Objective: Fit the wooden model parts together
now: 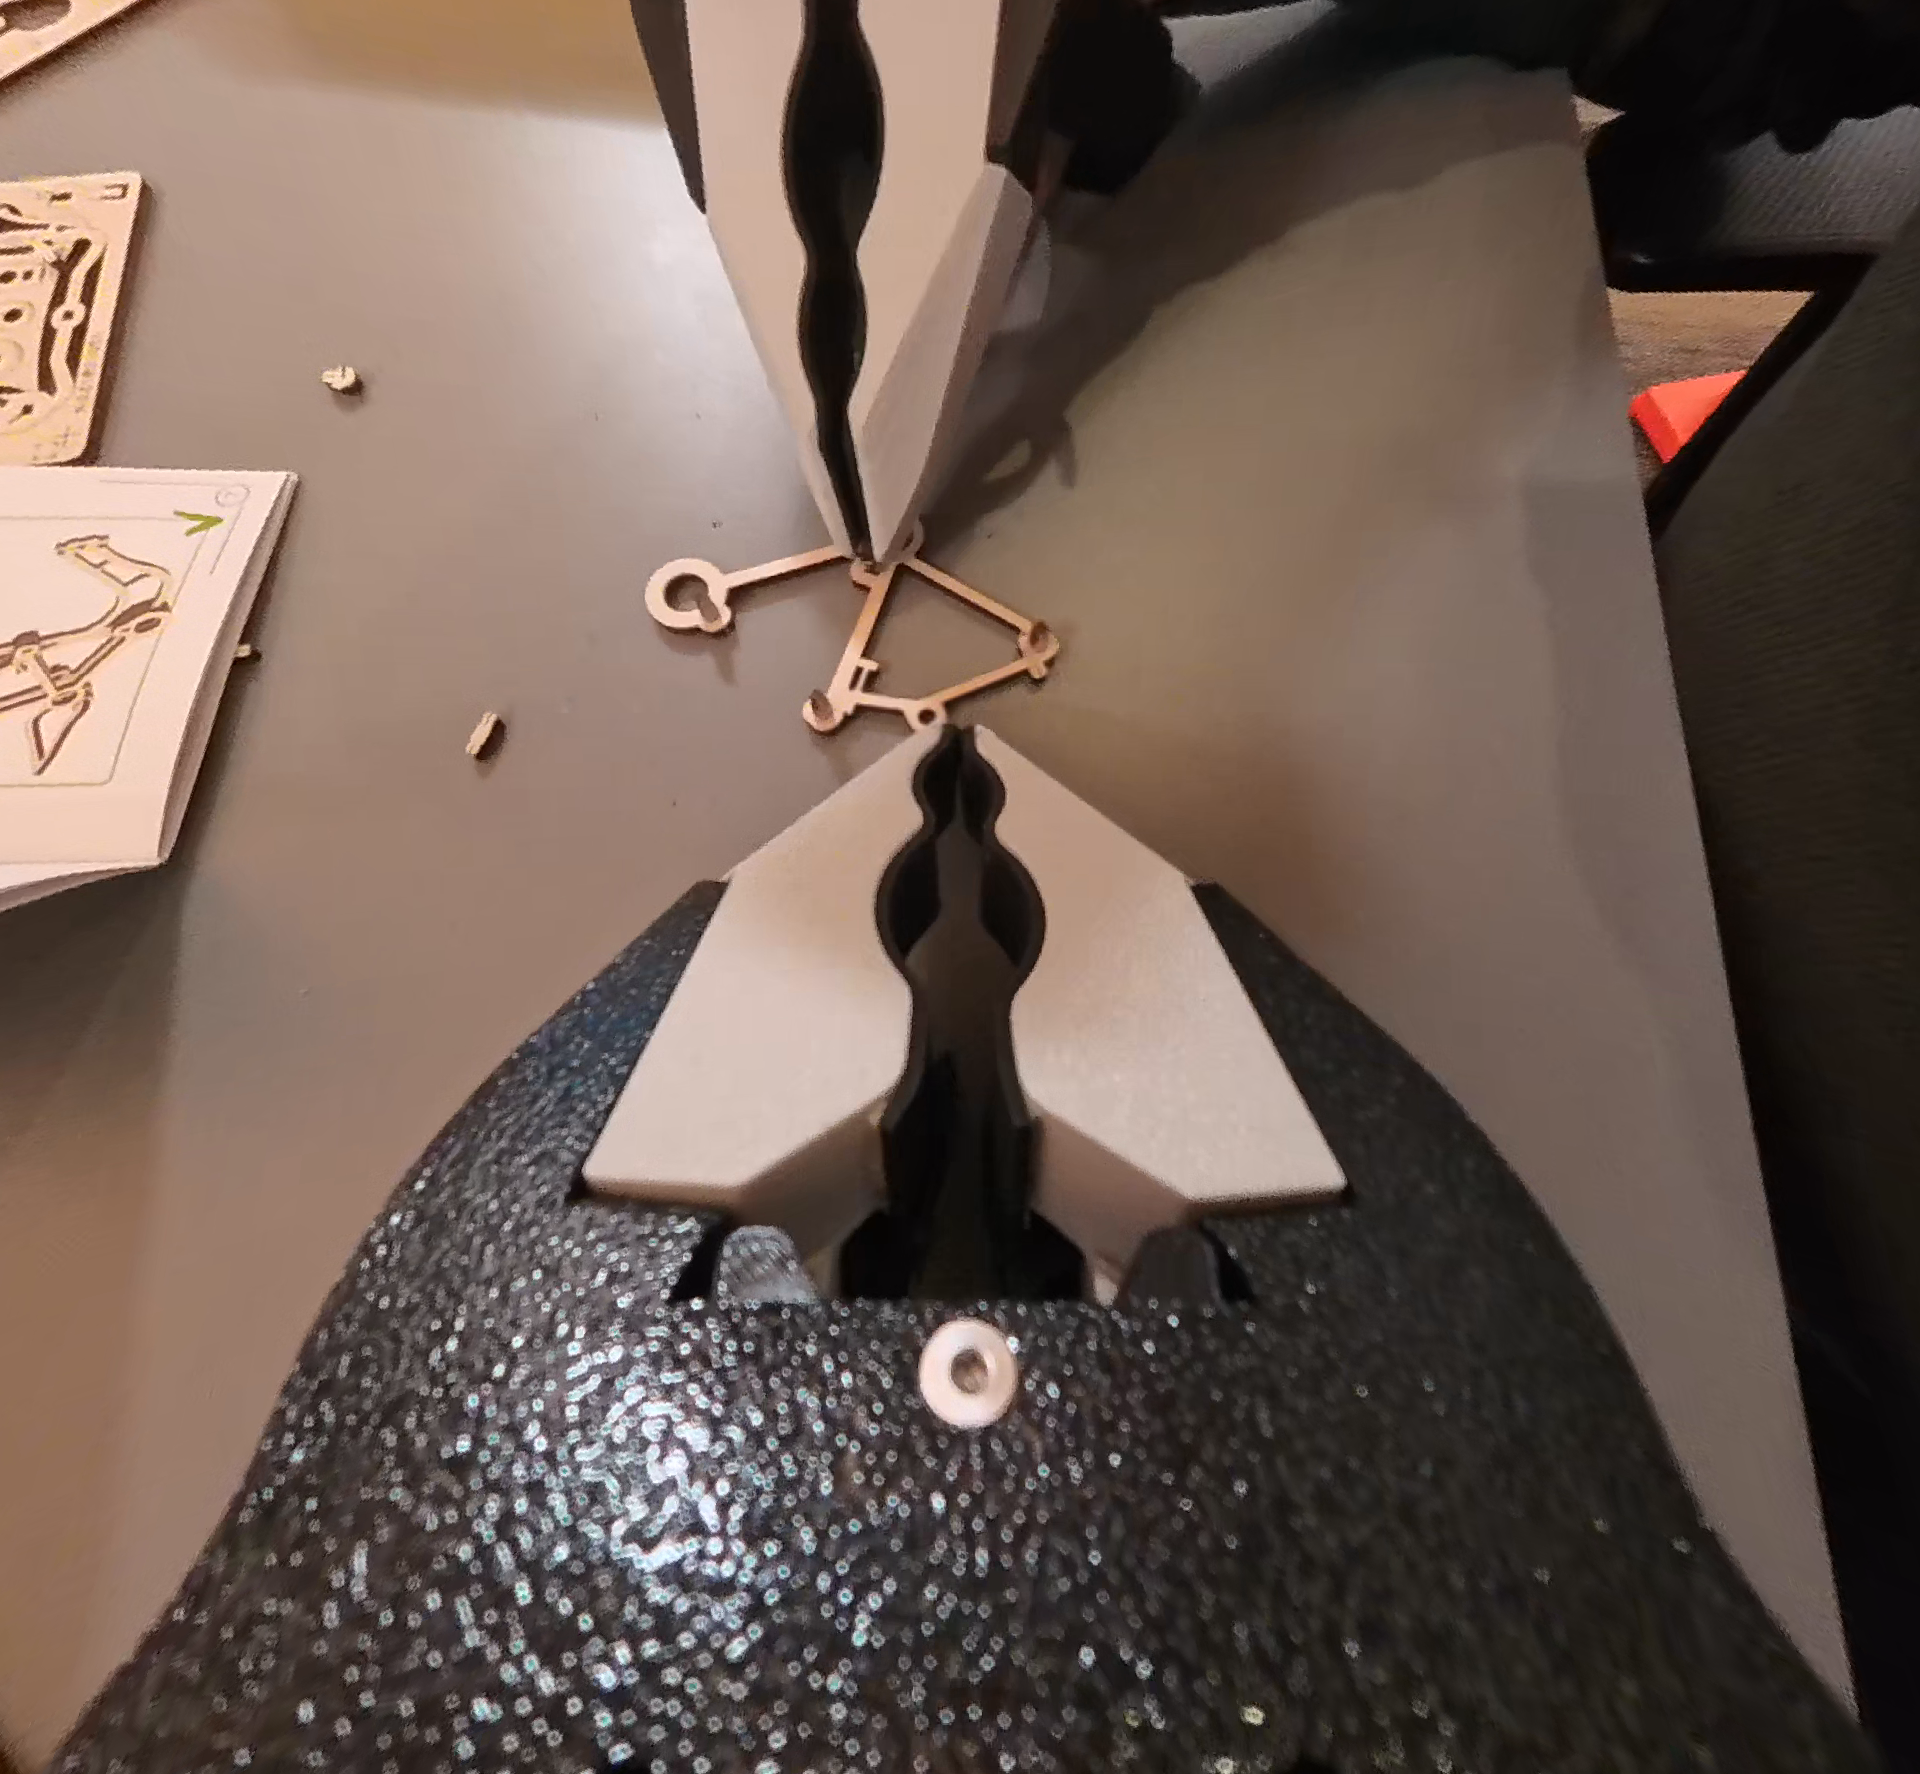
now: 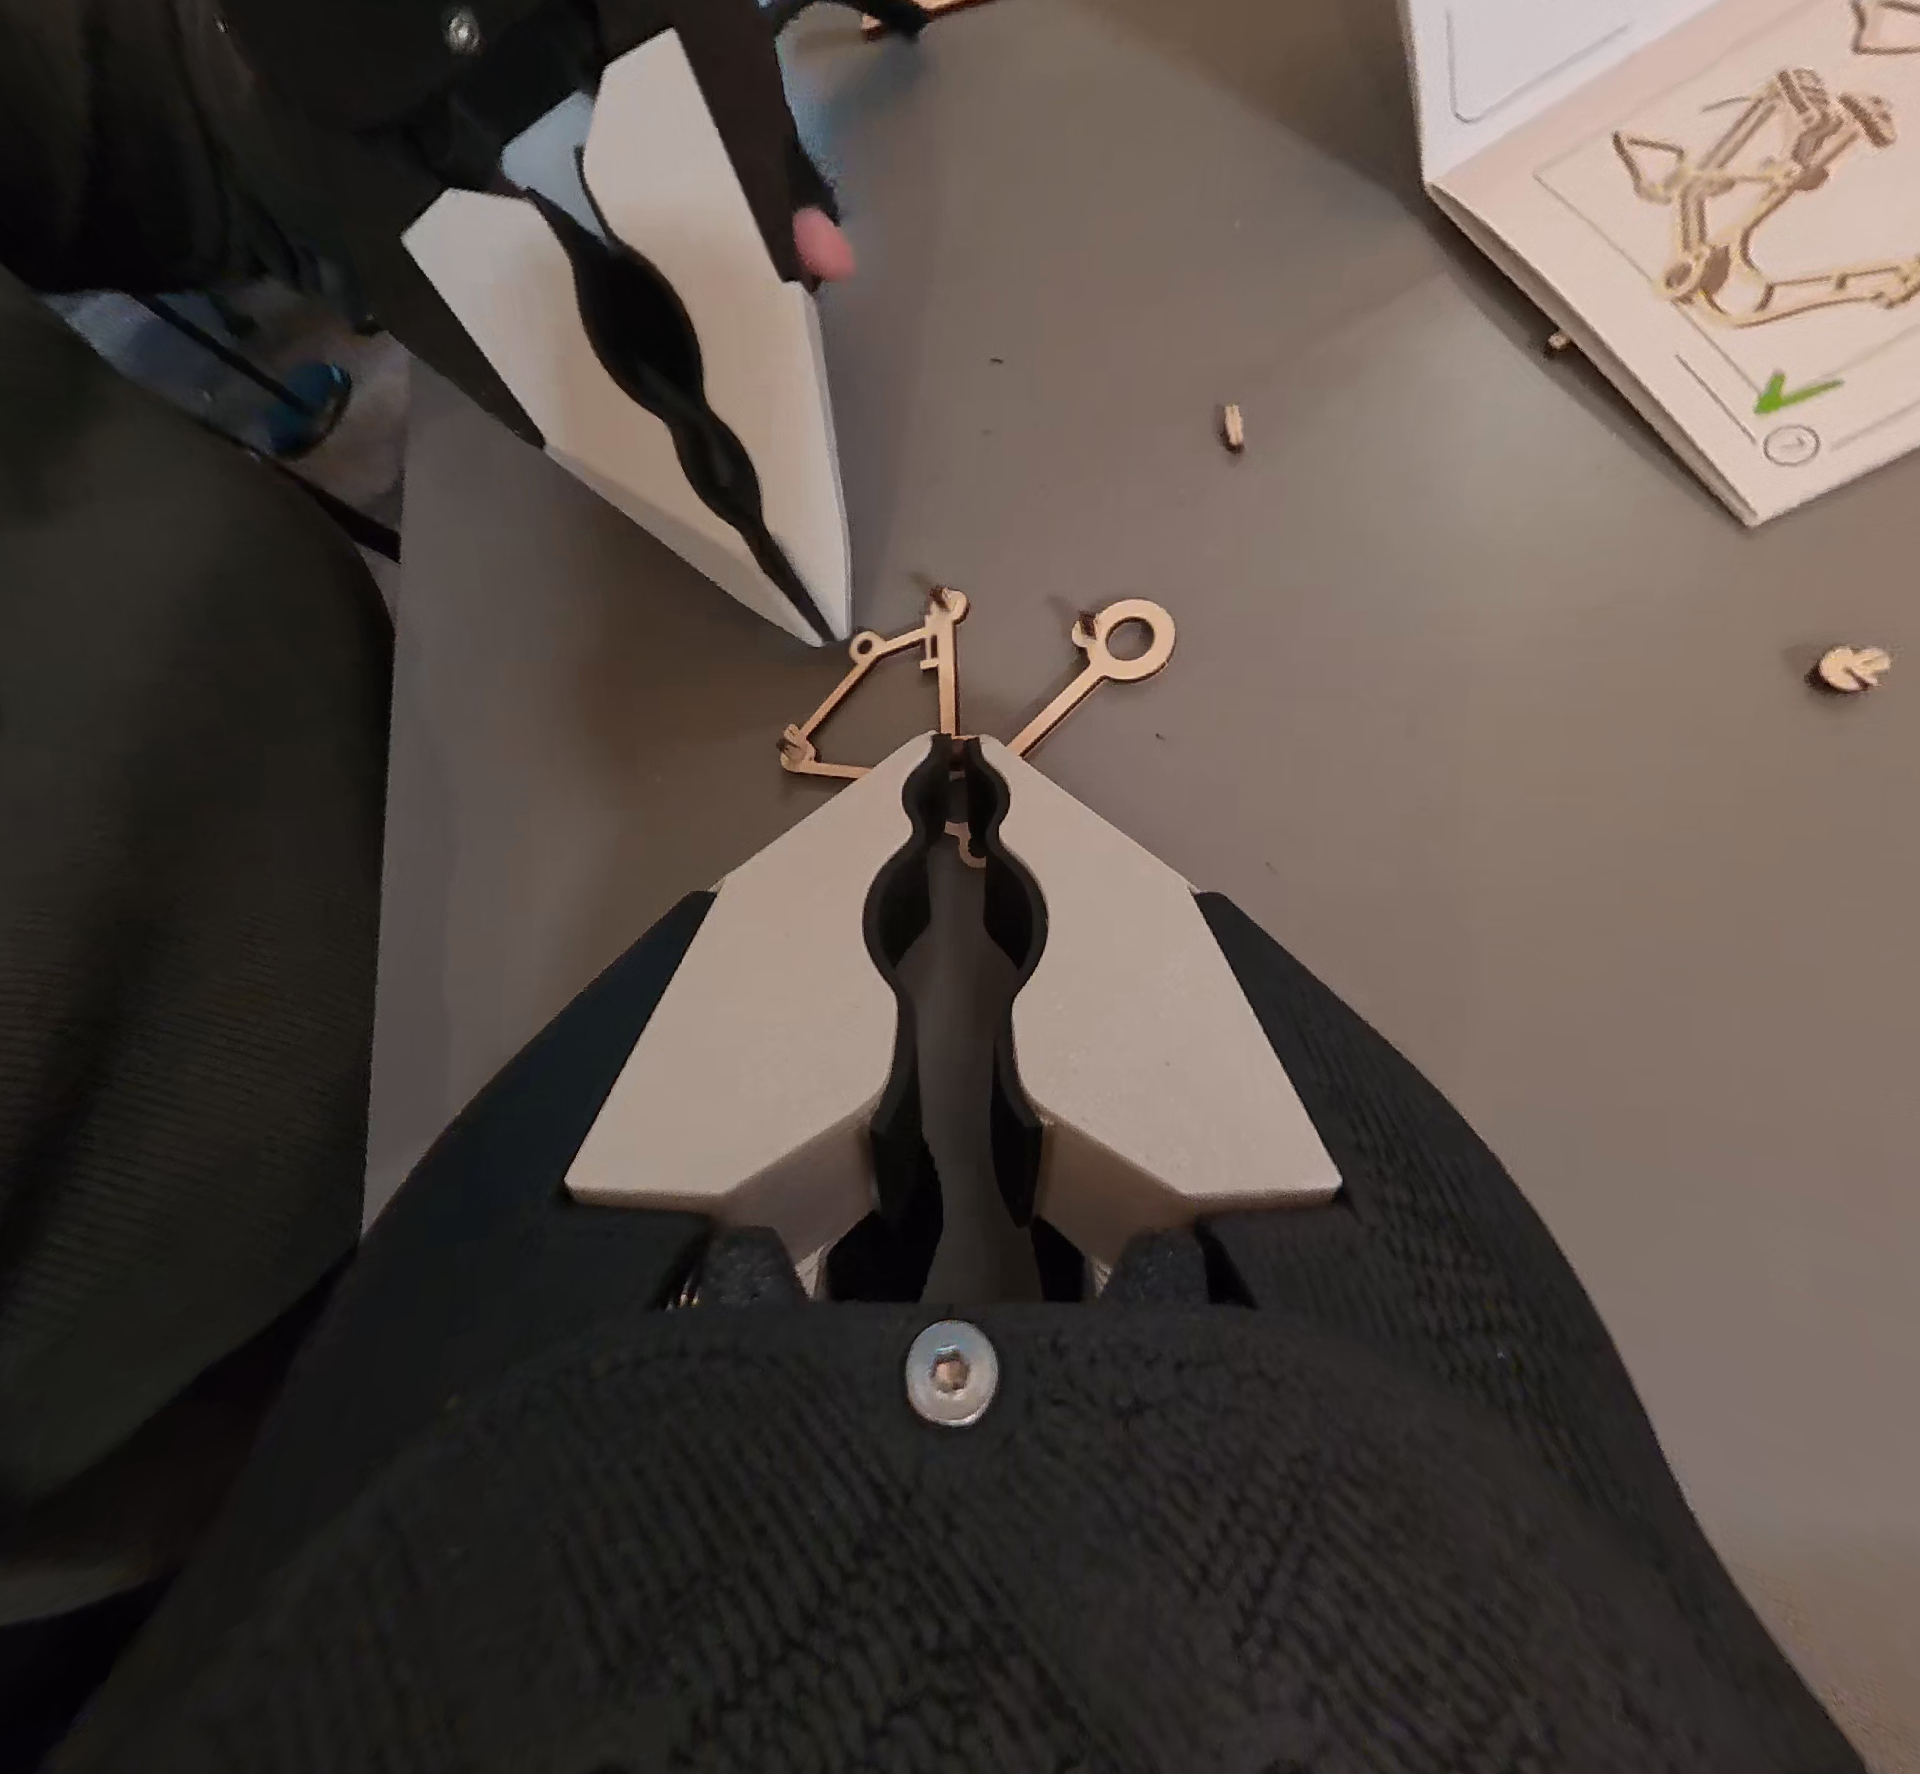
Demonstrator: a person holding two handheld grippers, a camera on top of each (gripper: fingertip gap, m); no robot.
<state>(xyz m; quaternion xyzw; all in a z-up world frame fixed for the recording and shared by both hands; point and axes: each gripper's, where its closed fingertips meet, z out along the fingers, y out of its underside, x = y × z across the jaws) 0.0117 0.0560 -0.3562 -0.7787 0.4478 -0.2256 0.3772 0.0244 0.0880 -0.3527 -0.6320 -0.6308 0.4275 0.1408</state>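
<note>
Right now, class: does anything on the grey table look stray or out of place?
Yes: two small loose wooden bits lie on the grey table, apart from the thin wooden frame part that both grippers meet.

Likely a hobby desk, grey table (image 1: 1351, 789), instruction booklet (image 2: 1704, 197), laser-cut wooden sheets (image 1: 62, 311)

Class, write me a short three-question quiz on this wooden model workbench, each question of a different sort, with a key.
1. True or false: the thin four-sided wooden frame lies flat on the grey table.
2. Multiple choice: the right gripper has its tips at A) the ring itself, B) the corner where the ring-ended wooden arm meets the frame, C) the booklet.
3. Fill in: the instruction booklet with drawings is coloured ___.

Key: 1 true; 2 B; 3 white.
</note>
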